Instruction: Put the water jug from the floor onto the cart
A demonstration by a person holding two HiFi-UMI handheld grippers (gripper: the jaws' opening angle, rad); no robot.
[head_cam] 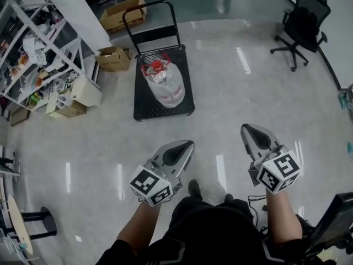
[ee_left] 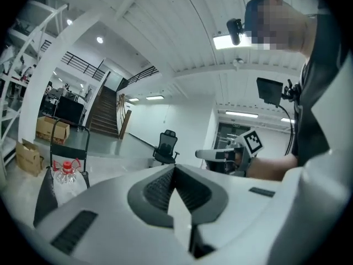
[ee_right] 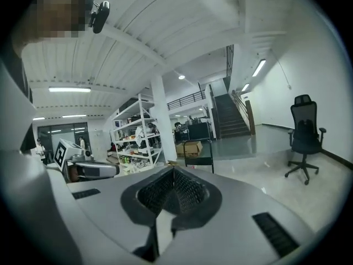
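Glossy grey floor (head_cam: 231, 93), open workshop space. White metal shelving (head_cam: 33, 48) crammed with parts on the left, brown cardboard boxes (head_cam: 115, 58) beside it, black swivel office chair (head_cam: 303, 21) far right. Black flat platform cart with a push handle (head_cam: 144, 110) is parked mid-floor, ahead of the person.

Clear plastic water jug with a red cap (head_cam: 164, 83) is on the cart deck, upright as far as I can tell, nearer the handle end. Nothing is touching it. No second jug visible on the floor.

Left hand-held gripper (head_cam: 187, 146): jaws pressed together, nothing between them. Right hand-held gripper (head_cam: 244, 128): same, jaws closed tip to tip, empty (its own camera shows only the shelving and the cart handle beyond the tips). Both are held out in front of the person's body, well apart from the cart.

My read: the placing step looks done. The jug is off the floor and on the cart, with neither gripper on it, so this is the tail end, not a grasp or a carry.

Next move, my guess: not much needed. Worth checking the jug sits steady on the deck, since it's tall and round and could tip or roll if the cart gets nudged. Any re-grip would mean spreading both sets of jaws and closing in from either side.
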